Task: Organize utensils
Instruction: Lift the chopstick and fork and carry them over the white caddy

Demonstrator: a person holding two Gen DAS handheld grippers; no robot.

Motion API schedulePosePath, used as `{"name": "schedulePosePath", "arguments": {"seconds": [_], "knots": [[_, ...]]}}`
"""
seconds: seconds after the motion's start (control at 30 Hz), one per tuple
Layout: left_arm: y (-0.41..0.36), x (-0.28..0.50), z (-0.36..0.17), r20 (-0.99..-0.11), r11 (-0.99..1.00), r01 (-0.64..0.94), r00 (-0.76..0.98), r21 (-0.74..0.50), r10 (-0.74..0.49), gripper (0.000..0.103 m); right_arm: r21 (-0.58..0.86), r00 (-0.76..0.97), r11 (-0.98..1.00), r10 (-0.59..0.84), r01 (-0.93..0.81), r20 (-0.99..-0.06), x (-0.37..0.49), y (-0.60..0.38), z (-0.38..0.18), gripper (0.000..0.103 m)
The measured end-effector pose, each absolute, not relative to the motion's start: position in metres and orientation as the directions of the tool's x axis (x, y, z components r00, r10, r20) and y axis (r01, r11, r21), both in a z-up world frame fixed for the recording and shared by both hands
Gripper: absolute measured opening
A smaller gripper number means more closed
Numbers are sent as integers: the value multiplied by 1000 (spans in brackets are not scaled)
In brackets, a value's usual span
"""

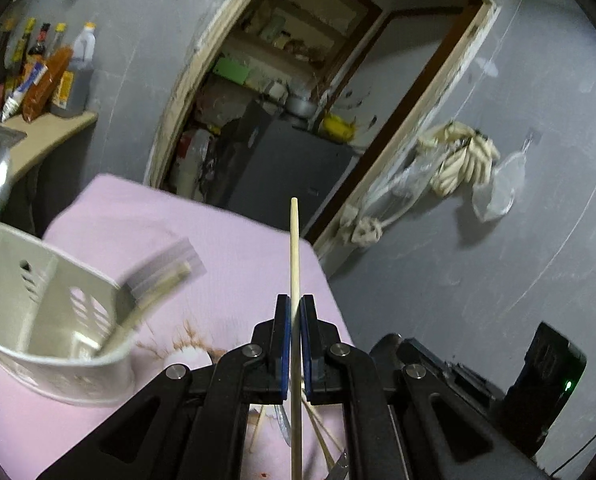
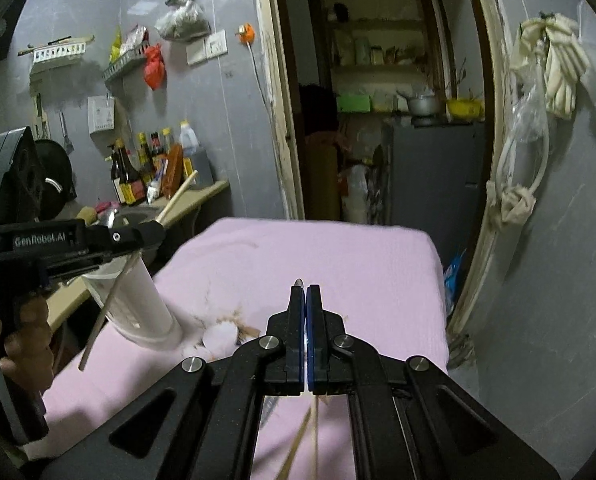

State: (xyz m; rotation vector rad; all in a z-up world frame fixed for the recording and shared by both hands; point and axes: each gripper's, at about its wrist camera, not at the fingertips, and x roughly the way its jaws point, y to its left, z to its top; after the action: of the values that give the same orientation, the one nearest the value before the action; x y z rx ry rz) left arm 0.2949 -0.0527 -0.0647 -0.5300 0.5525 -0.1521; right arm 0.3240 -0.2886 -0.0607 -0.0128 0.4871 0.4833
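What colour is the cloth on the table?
Pink, the cloth shows best in the right wrist view.

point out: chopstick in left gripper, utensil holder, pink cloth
chopstick (image 1: 294, 248): left wrist view, shaft above the jaws.
utensil holder (image 1: 54, 304): left wrist view, slotted inner wall.
pink cloth (image 2: 337, 252): right wrist view, bare middle.

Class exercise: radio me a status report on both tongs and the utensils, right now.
Left tongs shut on a chopstick. Right tongs shut, small tip showing, item unclear. White holder on pink cloth, nothing blocking it.
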Motion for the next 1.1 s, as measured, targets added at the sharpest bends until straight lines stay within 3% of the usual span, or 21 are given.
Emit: {"name": "schedulePosePath", "arguments": {"seconds": [0.3,0.6,0.77,1.1], "knots": [[14,278,-23,-355,833,-29,912,-552,-203,5,32,854,897,430,-441,-293,307,-239,13,1],[95,271,-6,-277,822,-116,959,-557,-53,5,-5,888,895,441,-445,-131,301,-163,66,1],[135,266,-12,-229,804,-162,973,-573,33,5,-16,904,909,412,-416,-117,303,-123,58,1],[157,270,-41,-230,814,-212,968,-541,99,5,-47,911,918,382,-393,-158,312,-85,13,1]]}}
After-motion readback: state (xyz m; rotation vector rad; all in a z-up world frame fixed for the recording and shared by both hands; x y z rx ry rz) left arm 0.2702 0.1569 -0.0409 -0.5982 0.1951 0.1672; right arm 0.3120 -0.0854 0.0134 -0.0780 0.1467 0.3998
